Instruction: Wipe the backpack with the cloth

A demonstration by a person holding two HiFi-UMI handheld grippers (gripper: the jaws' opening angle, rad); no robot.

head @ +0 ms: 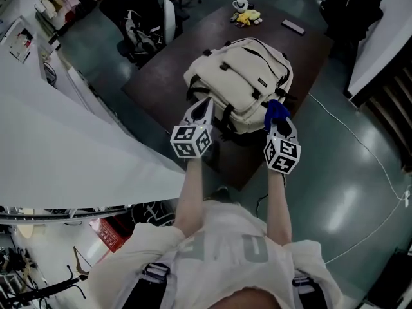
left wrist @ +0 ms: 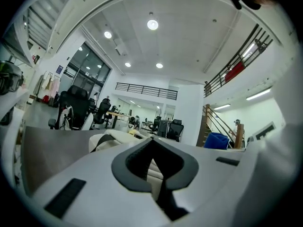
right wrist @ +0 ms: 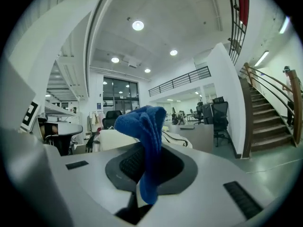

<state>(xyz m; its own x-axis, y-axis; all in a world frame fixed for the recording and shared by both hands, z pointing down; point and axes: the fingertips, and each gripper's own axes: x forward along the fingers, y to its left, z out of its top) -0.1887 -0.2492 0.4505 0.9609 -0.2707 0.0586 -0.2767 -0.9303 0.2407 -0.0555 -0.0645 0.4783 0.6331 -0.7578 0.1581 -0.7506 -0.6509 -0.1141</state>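
Blue cloth [right wrist: 144, 141] is pinched between the pads of the right gripper [head: 278, 121]. The jaws are clamped on its middle, with a bunched end sticking up past the fingertips and a tail hanging down behind them, so its long axis is roughly vertical. From the head view the cloth sits at the near-right corner of the backpack [head: 248, 76]; can't tell if it touches. The left gripper [head: 205, 102] is level with the right, tip on the backpack's near-left edge. Its jaws are closed together, and cream fabric and a dark strap show in the hollow between its pads, so it looks nipped onto the bag. The backpack is cream with black straps and lies flat, front pocket up, on a dark brown table [head: 161, 76]. Its long axis runs away from the person, angled a bit right. Which end is the top I can't tell. At the far end of the table are a yellow plush toy [head: 246, 18], a white mug [head: 240, 5] and a flat dark remote-like object [head: 293, 26]. An office chair [head: 168, 19] stands beyond the table's left corner.
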